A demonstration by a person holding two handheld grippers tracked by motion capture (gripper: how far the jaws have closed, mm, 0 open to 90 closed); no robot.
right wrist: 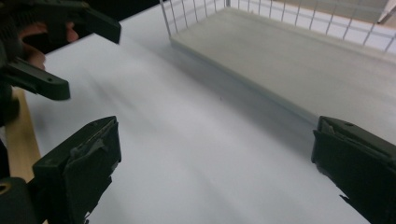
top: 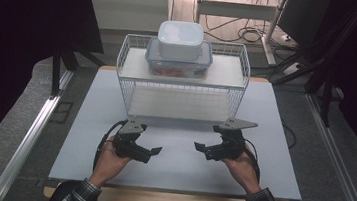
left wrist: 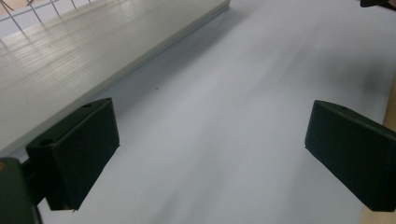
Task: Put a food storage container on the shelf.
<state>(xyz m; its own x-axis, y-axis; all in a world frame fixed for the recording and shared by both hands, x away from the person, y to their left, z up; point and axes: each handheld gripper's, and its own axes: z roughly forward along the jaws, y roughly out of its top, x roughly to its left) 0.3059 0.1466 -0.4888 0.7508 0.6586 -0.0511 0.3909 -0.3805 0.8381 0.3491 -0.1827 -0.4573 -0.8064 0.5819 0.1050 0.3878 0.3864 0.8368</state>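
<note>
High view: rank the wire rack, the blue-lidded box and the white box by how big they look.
1. Wire rack, clearly largest.
2. Blue-lidded box.
3. White box stacked on it, slightly narrower; it hides part of the lower box.

Two containers (top: 179, 48) - one rack (top: 128, 82).

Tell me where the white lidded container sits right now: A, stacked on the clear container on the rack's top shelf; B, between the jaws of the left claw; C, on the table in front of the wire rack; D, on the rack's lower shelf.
A: in the high view the white lidded container rests on top of the clear container, which stands on the top shelf of the wire rack.
</note>
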